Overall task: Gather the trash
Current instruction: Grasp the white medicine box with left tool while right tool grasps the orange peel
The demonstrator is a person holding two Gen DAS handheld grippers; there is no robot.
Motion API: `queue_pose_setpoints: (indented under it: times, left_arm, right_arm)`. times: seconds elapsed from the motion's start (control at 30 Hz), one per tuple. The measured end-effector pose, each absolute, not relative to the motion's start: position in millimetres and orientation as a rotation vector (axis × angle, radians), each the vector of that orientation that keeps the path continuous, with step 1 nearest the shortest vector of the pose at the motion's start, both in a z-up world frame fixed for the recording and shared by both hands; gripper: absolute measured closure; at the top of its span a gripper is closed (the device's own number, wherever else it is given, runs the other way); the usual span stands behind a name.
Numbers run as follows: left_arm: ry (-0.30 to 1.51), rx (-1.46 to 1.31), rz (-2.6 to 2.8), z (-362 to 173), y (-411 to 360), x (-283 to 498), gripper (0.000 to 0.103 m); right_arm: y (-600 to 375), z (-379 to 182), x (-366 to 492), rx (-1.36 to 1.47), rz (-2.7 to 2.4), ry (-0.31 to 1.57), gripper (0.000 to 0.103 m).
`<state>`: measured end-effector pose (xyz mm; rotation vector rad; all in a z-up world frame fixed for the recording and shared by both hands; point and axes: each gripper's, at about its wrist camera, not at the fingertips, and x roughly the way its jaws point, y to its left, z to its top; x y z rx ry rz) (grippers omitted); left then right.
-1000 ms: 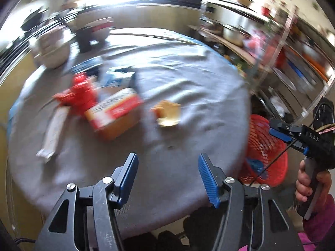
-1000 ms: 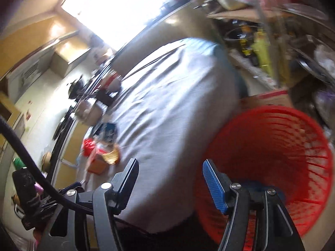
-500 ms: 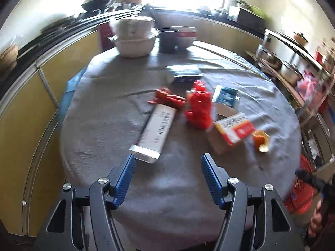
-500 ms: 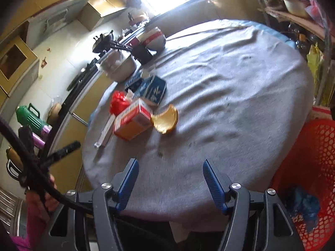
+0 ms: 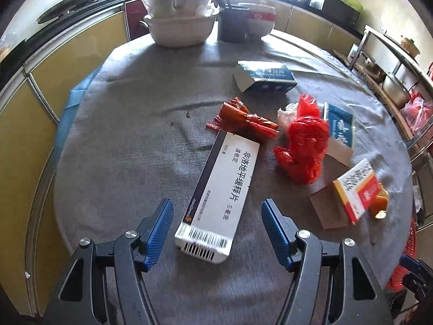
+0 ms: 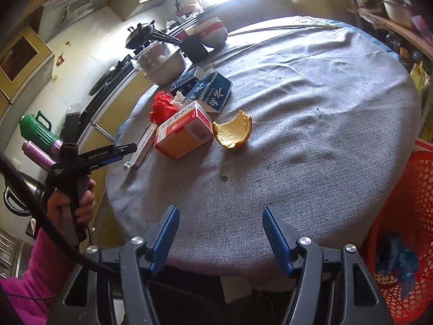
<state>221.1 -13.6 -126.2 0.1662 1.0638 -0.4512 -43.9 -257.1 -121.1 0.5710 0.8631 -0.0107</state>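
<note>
A long white medicine box (image 5: 219, 195) lies on the grey-clothed round table (image 5: 130, 162), its near end between the blue pads of my left gripper (image 5: 217, 230). The jaws are opening and do not touch it. Beyond lie a red wrapper (image 5: 243, 122), a crumpled red plastic bag (image 5: 303, 149), two blue cartons (image 5: 265, 78) (image 5: 339, 132), an orange-and-red box (image 5: 349, 197) and an orange peel (image 5: 379, 205). My right gripper (image 6: 219, 238) hangs open over the table's near edge, empty. In its view the peel (image 6: 232, 132) and orange box (image 6: 184, 132) lie ahead, the left gripper (image 6: 108, 153) held by a hand.
A red mesh basket (image 6: 406, 230) stands beside the table at the right with blue scraps inside. A white pot (image 5: 178, 24), a dark cup (image 5: 232, 24) and a bowl (image 5: 259, 21) stand at the table's far edge. Counters and shelves ring the room.
My left gripper swung from the table's right side to the left and closed in on the white box, its jaws widening. My right gripper turned from the red basket toward the table.
</note>
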Motion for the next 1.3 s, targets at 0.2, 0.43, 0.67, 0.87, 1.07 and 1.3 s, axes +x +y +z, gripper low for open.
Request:
queue_pose_setpoints:
  times: [0.2,0.43,0.67,0.87,1.07,1.3]
  left_arm:
    - [1.101,0.153,-0.449,-142,-18,232,0.035]
    - [1.077,0.173,-0.473,-146,-23,226,0.050]
    - [1.081,0.113,-0.510,-138,-13,197,0.051]
    - [1.066,0.102,-0.520,-128,-7,168,0.051]
    - [1.051,0.080,-0.519,-123,-1,150,0.052]
    - [1.103,0.100,-0.523,-140,-4,141,0.053]
  right_arm:
    - [-261,-120,-39,0.563,-0.021,0.866,0.035]
    - [-262,-119,-21,0.515,-0.037,0.872,0.035]
    - [-263,-126,9,0.444,-0.062,0.879,0.035]
    - [-263,-129,31,0.371,-0.080,0.856,0.034]
    - [-266,-135,49,0.384,-0.087,0.853,0.034]
    - [-260,-140,64,0.359,-0.106,0.866,0.034]
